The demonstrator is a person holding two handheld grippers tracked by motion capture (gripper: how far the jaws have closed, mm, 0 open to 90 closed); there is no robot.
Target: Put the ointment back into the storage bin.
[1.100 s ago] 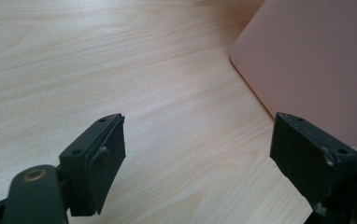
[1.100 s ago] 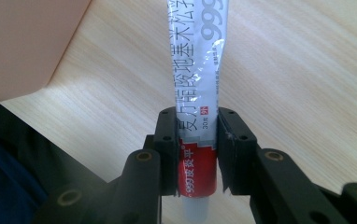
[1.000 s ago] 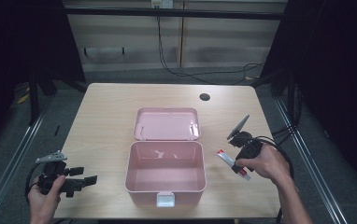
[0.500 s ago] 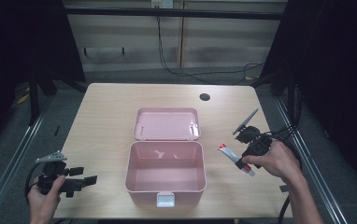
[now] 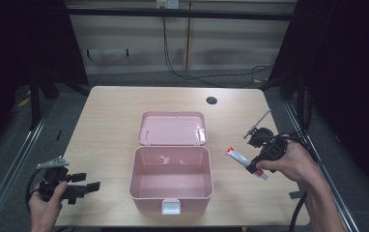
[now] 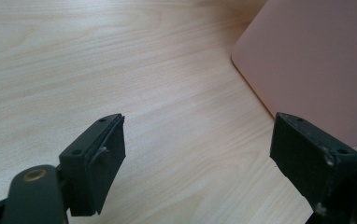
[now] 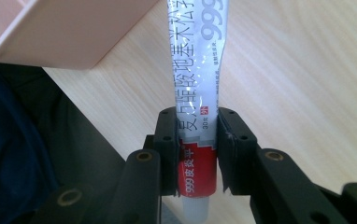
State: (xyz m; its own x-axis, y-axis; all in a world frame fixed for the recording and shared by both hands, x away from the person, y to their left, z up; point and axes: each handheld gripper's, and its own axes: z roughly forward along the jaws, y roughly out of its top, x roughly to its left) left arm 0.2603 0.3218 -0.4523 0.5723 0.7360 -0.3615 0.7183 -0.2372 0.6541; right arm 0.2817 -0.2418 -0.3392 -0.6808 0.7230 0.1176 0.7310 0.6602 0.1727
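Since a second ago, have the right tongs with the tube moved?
Yes. The right tongs, shut on the tube, have risen and shifted right, away from the pink box; the tube is now off the table.

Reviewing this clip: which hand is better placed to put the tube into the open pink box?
Right, most likely. The right gripper is already shut on the tube, held just right of the pink box. The left gripper is open and empty, low at the table's near left corner.
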